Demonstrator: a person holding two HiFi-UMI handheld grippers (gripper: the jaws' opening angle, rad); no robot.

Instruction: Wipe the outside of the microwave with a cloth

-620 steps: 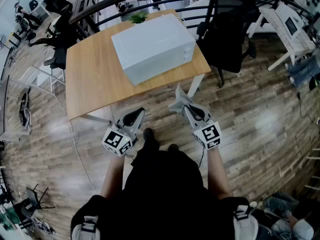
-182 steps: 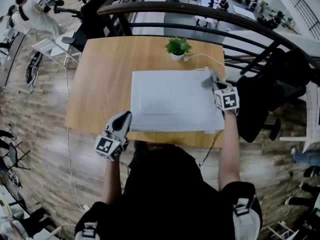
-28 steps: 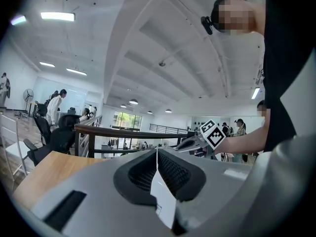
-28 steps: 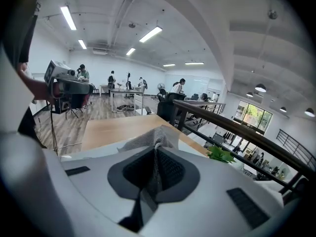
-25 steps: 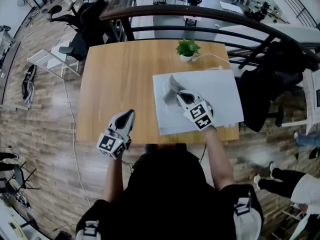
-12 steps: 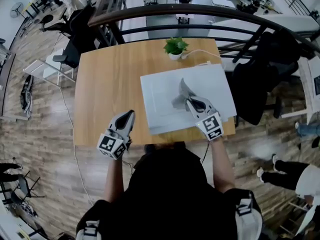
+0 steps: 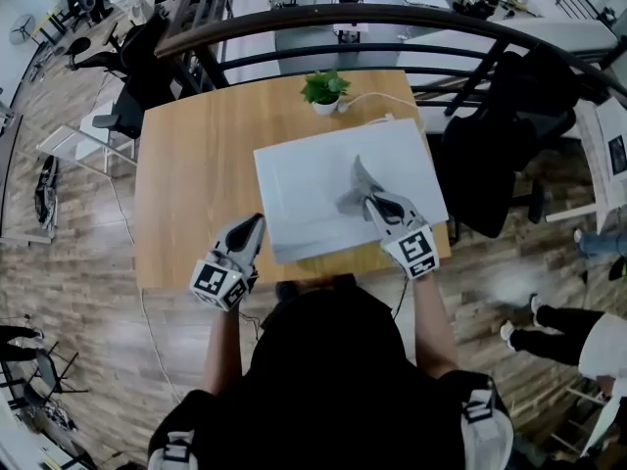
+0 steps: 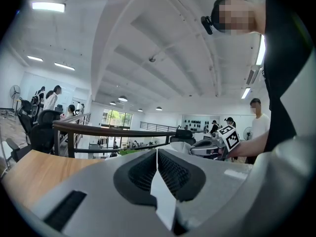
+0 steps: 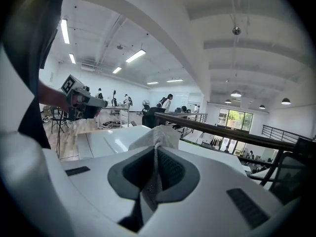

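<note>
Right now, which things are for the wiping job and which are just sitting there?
For the job: microwave, cloth, right gripper holding it.
Just sitting there: potted plant, white cable, black chair, left gripper, shut and empty.

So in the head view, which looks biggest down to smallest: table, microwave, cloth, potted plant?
Table, largest.
Microwave, next.
Cloth and potted plant look alike; the cloth is nearer the camera, so I won't rank them.

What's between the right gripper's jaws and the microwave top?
The cloth: the right gripper is shut on it, over the microwave top. Clearest in the right gripper view, also in head view.
</note>
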